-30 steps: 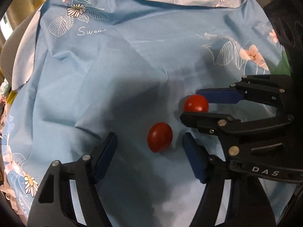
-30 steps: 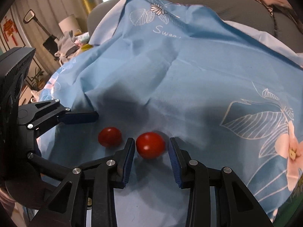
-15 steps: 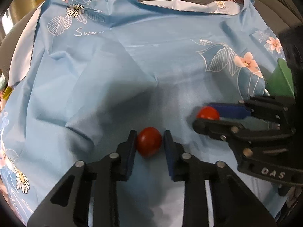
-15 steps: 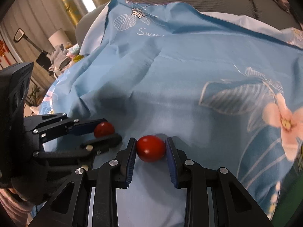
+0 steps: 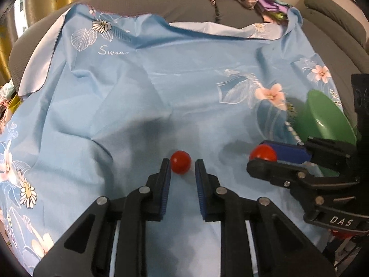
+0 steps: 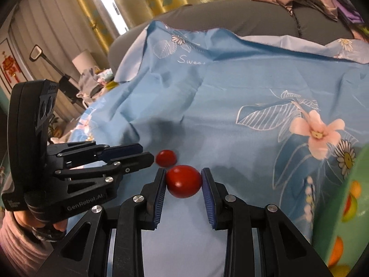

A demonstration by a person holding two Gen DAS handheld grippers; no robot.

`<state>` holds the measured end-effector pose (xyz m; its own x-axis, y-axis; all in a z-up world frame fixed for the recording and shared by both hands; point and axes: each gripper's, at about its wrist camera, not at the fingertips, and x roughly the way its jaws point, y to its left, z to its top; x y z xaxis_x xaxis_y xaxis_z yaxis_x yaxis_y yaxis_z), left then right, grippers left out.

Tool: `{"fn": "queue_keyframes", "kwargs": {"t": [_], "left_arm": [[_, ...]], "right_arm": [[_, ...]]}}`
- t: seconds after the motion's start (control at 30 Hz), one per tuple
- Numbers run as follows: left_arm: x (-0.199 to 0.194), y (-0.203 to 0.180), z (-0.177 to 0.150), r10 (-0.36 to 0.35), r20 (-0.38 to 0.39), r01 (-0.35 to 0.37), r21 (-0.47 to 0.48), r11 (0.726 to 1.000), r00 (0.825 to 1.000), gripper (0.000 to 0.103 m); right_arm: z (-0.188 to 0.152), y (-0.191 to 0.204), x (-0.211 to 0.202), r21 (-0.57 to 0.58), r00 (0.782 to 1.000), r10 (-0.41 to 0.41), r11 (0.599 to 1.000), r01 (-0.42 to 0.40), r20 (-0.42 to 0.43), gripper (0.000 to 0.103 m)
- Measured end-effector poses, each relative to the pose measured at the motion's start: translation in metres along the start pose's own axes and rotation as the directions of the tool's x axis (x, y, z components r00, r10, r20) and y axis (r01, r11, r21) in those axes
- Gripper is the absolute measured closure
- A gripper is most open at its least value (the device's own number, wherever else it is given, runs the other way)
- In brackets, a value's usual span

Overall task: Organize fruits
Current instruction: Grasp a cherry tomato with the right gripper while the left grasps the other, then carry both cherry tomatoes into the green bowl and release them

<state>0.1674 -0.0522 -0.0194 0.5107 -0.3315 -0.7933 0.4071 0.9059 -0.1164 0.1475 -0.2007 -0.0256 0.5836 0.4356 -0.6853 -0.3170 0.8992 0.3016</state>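
- Left gripper [image 5: 182,168] sits at lower centre of its own view, pads closed on a small red tomato [image 5: 181,162]; the fruit looks lifted off the blue floral cloth [image 5: 129,97], though contact on the right pad is hard to confirm.
- Right gripper [image 6: 183,181] at lower centre of its view clamps a second red tomato [image 6: 183,181], both pads touching it.
- Green bowl [image 5: 327,120] stands at the right edge of the left-wrist view, just behind the right gripper; its patterned wall fills the lower right of the right-wrist view.
- Progress, judged: both fruits grasped, neither in the bowl yet; carrying and dropping remain.
- Count: two tomatoes, two grippers, one bowl, one cloth. No other loose fruit visible on the cloth.
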Motion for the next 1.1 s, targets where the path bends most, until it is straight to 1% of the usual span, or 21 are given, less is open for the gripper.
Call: {"fn": "queue_keyframes", "kwargs": {"t": [0.13, 0.27, 0.4, 0.53, 0.6, 0.63, 0.67, 0.73, 0.77, 0.8, 0.83, 0.93, 0.97, 1.0, 1.07, 1.1], "left_arm": [[-0.014, -0.013, -0.007, -0.027, 0.012, 0.027, 0.002, 1.0, 1.0, 0.085], [-0.025, -0.026, -0.014, -0.04, 0.022, 0.04, 0.007, 0.999, 0.999, 0.086], [-0.038, -0.038, -0.024, -0.06, 0.035, 0.059, 0.014, 0.998, 0.998, 0.086], [-0.05, -0.045, -0.033, -0.082, 0.044, 0.081, 0.019, 0.997, 0.996, 0.086], [-0.049, -0.044, -0.034, -0.058, 0.05, 0.057, 0.022, 0.998, 0.997, 0.084], [-0.045, -0.039, -0.032, -0.04, 0.053, 0.04, 0.004, 0.999, 0.998, 0.084], [-0.04, -0.035, -0.03, -0.036, 0.045, 0.036, -0.004, 0.999, 0.998, 0.082], [-0.023, -0.029, -0.022, 0.006, 0.019, -0.006, -0.009, 1.0, 1.0, 0.075], [-0.015, -0.028, -0.019, 0.037, 0.009, -0.037, 0.008, 0.999, 0.999, 0.059], [-0.007, -0.026, -0.015, 0.083, 0.01, -0.083, 0.022, 0.996, 0.996, 0.037], [0.001, -0.023, -0.012, 0.1, 0.003, -0.1, 0.028, 0.995, 0.995, 0.029], [0.026, -0.013, -0.001, 0.101, -0.032, -0.1, 0.022, 0.995, 0.994, 0.032], [0.035, -0.01, 0.002, 0.103, -0.049, -0.102, 0.023, 0.995, 0.993, 0.041], [0.041, -0.008, 0.003, 0.1, -0.065, -0.099, 0.017, 0.995, 0.993, 0.059], [0.057, -0.004, 0.005, 0.095, -0.103, -0.094, 0.012, 0.995, 0.99, 0.07], [0.06, -0.003, 0.004, 0.101, -0.111, -0.1, 0.014, 0.995, 0.989, 0.07]], "right_arm": [[-0.011, 0.003, -0.015, -0.001, 1.0, 0.005, 1.0, -0.005, 0.012, 0.07], [-0.022, 0.005, -0.036, -0.009, 0.999, 0.001, 1.0, -0.001, 0.033, 0.07], [-0.032, 0.002, -0.055, -0.009, 0.998, 0.003, 1.0, -0.003, 0.059, 0.07], [-0.04, -0.002, -0.069, 0.002, 0.998, -0.003, 1.0, 0.002, 0.067, 0.07], [-0.043, -0.006, -0.073, 0.015, 0.998, 0.0, 1.0, -0.001, 0.065, 0.07], [-0.044, -0.006, -0.074, 0.018, 0.998, -0.003, 1.0, 0.002, 0.064, 0.07], [-0.045, -0.006, -0.075, 0.019, 0.998, -0.006, 1.0, 0.005, 0.063, 0.07], [-0.046, -0.005, -0.076, 0.025, 0.997, 0.001, 1.0, -0.003, 0.071, 0.07], [-0.046, -0.004, -0.076, 0.026, 0.997, 0.005, 1.0, -0.007, 0.074, 0.07], [-0.046, -0.004, -0.076, 0.026, 0.997, 0.009, 1.0, -0.011, 0.077, 0.07], [-0.046, -0.004, -0.075, 0.025, 0.997, 0.011, 1.0, -0.013, 0.077, 0.07], [-0.045, -0.006, -0.07, 0.027, 0.997, 0.017, 0.999, -0.019, 0.069, 0.07], [-0.044, -0.006, -0.069, 0.026, 0.997, 0.018, 0.999, -0.019, 0.068, 0.07], [-0.043, -0.007, -0.066, 0.026, 0.998, 0.02, 0.999, -0.022, 0.067, 0.07], [-0.043, -0.008, -0.065, 0.029, 0.997, 0.03, 0.999, -0.032, 0.069, 0.07], [-0.042, -0.009, -0.064, 0.03, 0.997, 0.034, 0.999, -0.036, 0.07, 0.07]]}}
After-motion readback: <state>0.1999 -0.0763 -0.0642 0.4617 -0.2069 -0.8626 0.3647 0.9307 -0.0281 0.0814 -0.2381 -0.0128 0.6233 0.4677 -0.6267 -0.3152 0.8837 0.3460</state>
